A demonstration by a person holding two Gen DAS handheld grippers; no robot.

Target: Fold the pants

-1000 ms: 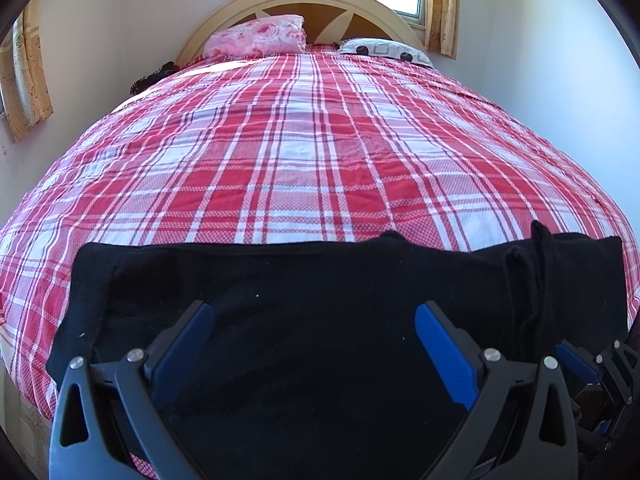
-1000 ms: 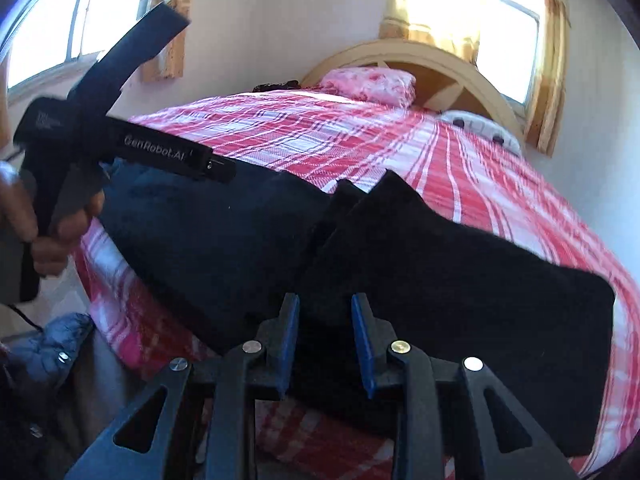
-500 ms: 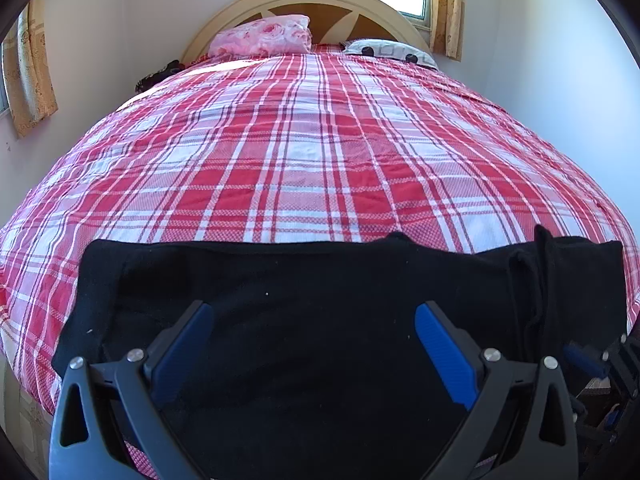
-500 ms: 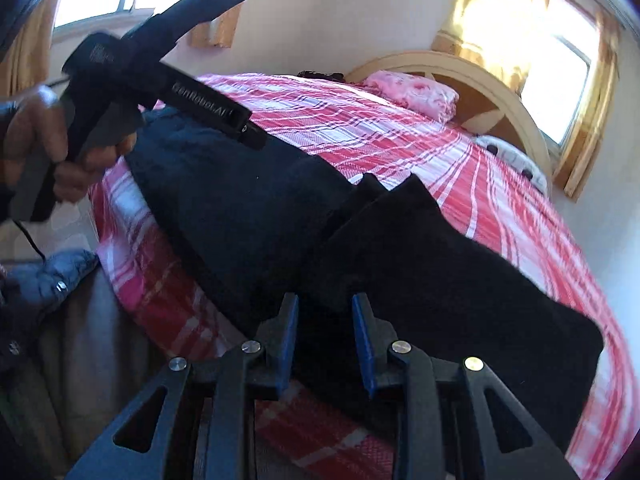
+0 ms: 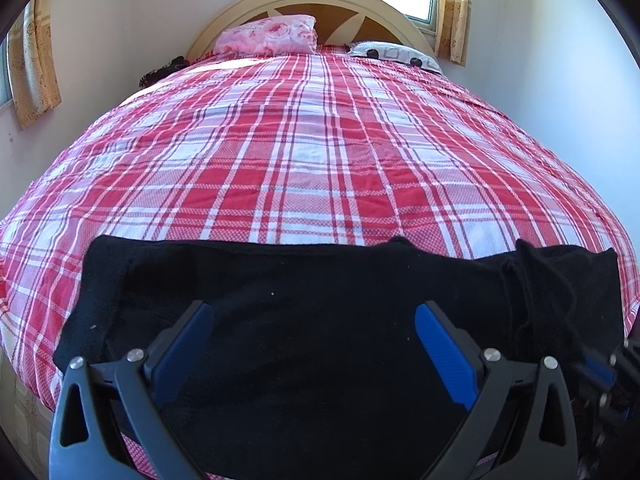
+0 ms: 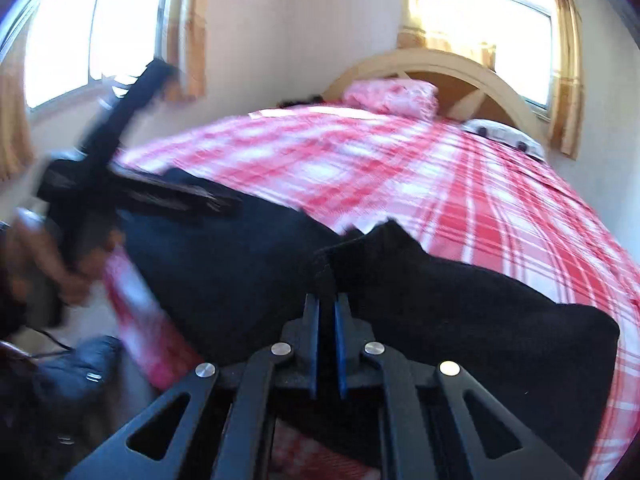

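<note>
Right tool (image 6: 327, 312) pinches black pants (image 6: 460, 304) — left tool (image 5: 316, 330) wide.

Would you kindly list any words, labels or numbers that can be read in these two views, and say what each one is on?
None can be read now.
Left gripper, side of its body in the right wrist view: pale marks, too blurred to read.
Black pants, plaid bedspread, pillows: patterns only, no text.

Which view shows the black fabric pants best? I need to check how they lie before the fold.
The left wrist view: the black fabric pants are sharp there, spread across the near edge of the red plaid bedsheet, both ends visible. The right wrist view is motion-blurred and shows them obliquely, partly behind the right gripper.
</note>
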